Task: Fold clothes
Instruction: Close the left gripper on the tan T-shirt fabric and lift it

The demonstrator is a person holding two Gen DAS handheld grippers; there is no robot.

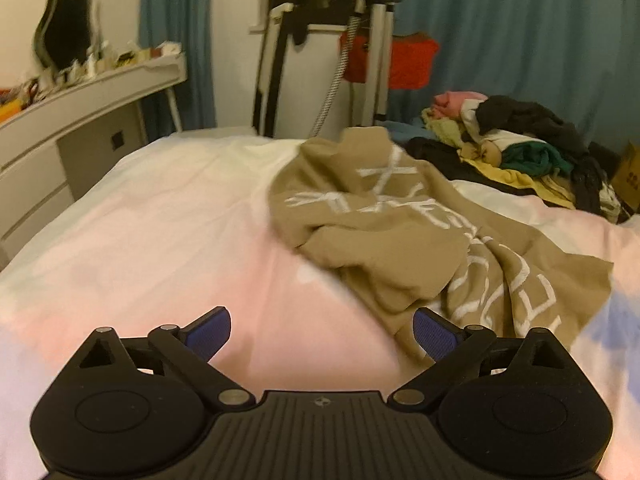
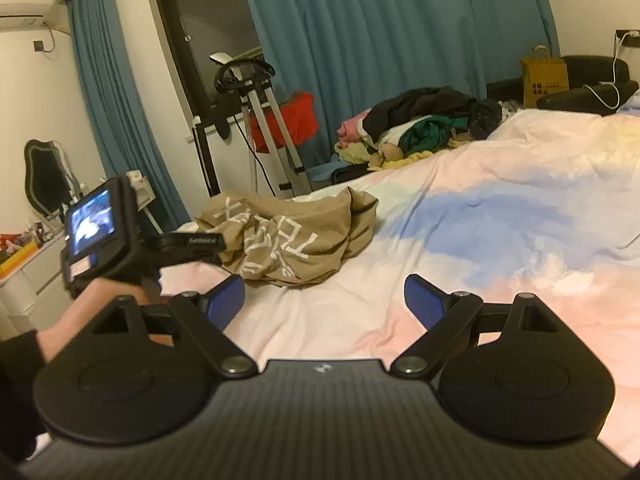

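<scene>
A tan garment (image 1: 404, 236) with white lettering lies crumpled on the bed, right of centre in the left wrist view. My left gripper (image 1: 322, 334) is open just above the sheet, its right pad (image 1: 434, 334) at the garment's near edge and nothing between the fingers. In the right wrist view the same tan garment (image 2: 296, 236) sits ahead and to the left. My right gripper (image 2: 324, 304) is open over bare sheet, short of the garment. The left gripper's body, with its small screen (image 2: 90, 218), shows at the left in a person's hand (image 2: 108, 304); its fingertips are hidden.
A pastel pink, white and blue sheet (image 2: 500, 240) covers the bed. A pile of mixed clothes (image 1: 516, 148) lies at the far right corner. A white dresser (image 1: 60, 128) with a mirror stands left, an exercise machine (image 1: 360, 52) and blue curtains behind.
</scene>
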